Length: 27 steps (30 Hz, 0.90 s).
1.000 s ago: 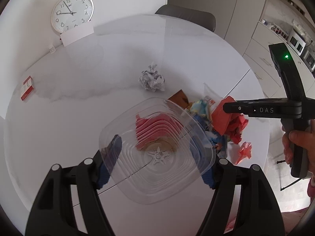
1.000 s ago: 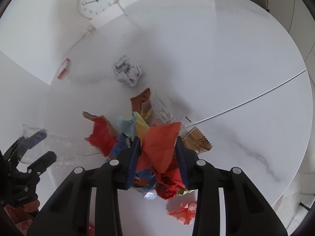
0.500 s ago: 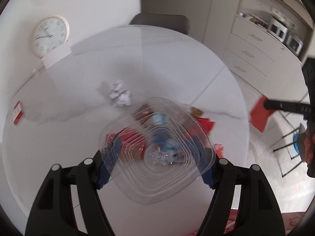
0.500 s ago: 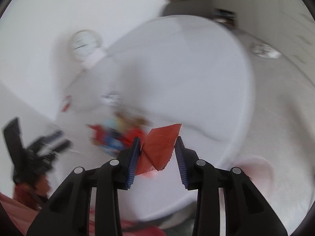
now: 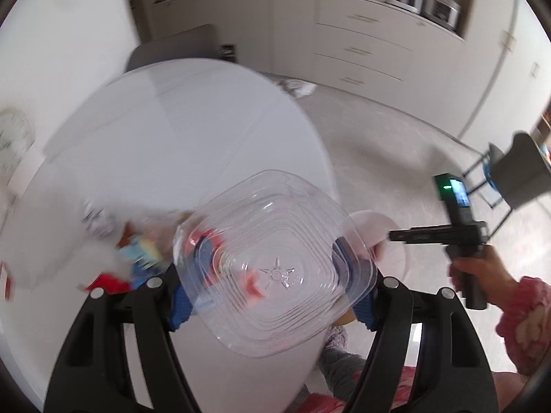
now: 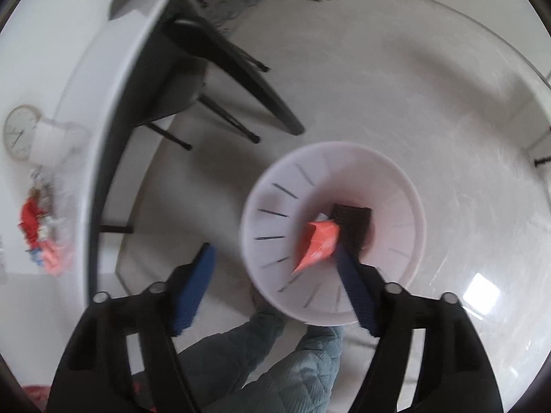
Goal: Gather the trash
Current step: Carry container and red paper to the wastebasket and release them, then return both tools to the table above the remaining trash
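Note:
My left gripper point(image 5: 272, 275) is shut on a clear plastic container point(image 5: 275, 241), its blue pads pressing both sides, above the near edge of the white round table point(image 5: 172, 130). The blurred trash pile point(image 5: 137, 261) lies on the table at the left. My right gripper point(image 6: 272, 251) points down over a white bin point(image 6: 261, 206) on the floor, and its jaws are opening. A red wrapper point(image 6: 318, 241) hangs loose beside the right pad, over the bin's mouth, with neither pad pressing it. In the left wrist view the right gripper point(image 5: 392, 235) shows side-on, held by a hand point(image 5: 482, 275).
A dark flat object point(image 6: 351, 223) lies inside the bin. Dark table and chair legs point(image 6: 241, 79) stand left of the bin. Feet in quilted teal slippers point(image 6: 275, 361) are just below it. Cabinets point(image 5: 361, 44) and a grey chair point(image 5: 516, 172) stand across the pale floor.
My right gripper swung off the table and down over the white bin, its jaws spread and the red wrapper came free. My left gripper carried the clear container toward the table's edge.

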Available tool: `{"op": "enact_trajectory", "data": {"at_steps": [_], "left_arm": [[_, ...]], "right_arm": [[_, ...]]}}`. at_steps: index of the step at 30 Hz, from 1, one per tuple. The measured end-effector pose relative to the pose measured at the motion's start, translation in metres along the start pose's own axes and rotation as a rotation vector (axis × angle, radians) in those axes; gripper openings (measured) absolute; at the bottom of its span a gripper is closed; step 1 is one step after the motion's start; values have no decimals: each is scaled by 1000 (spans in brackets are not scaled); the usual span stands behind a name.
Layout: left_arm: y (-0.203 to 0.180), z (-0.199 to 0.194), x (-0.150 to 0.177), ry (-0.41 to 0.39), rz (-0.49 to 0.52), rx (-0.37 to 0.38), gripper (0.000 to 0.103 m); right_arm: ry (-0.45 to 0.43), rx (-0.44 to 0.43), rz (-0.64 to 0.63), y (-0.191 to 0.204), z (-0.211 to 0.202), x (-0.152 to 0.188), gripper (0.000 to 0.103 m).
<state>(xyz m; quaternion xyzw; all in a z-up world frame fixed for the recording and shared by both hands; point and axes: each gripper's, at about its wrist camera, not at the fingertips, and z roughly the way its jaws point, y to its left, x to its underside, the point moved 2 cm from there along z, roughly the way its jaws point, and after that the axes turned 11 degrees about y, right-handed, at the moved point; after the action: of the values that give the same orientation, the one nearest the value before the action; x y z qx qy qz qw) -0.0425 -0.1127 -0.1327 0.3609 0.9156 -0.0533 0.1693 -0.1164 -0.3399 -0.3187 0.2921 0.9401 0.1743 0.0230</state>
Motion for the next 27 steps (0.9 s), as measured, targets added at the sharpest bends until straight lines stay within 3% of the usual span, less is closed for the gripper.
{"op": "enact_trajectory", "data": {"at_steps": [5,8,13,17,21,27], "left_arm": [[-55,23,-24,40,77,91,69],[-83,43,-36,72,107,139,69],[-136,98,-49,157,164,187,70],[-169,155,-47,268,213,180,70],[-192,199,-46,322,233,162,70],[-210,225,-43,368,234,140,76]], "right_arm": [[-36,-25,38,-23,-22,10,88],[-95,26,35,-34,-58,20,96],[-190,84,27,-50,-113,34,100],[-220,118,21,-66,-135,40,100],[-221,110,47,-86,-139,46,101],[-208,93,89,-107,-130,49,101]]}}
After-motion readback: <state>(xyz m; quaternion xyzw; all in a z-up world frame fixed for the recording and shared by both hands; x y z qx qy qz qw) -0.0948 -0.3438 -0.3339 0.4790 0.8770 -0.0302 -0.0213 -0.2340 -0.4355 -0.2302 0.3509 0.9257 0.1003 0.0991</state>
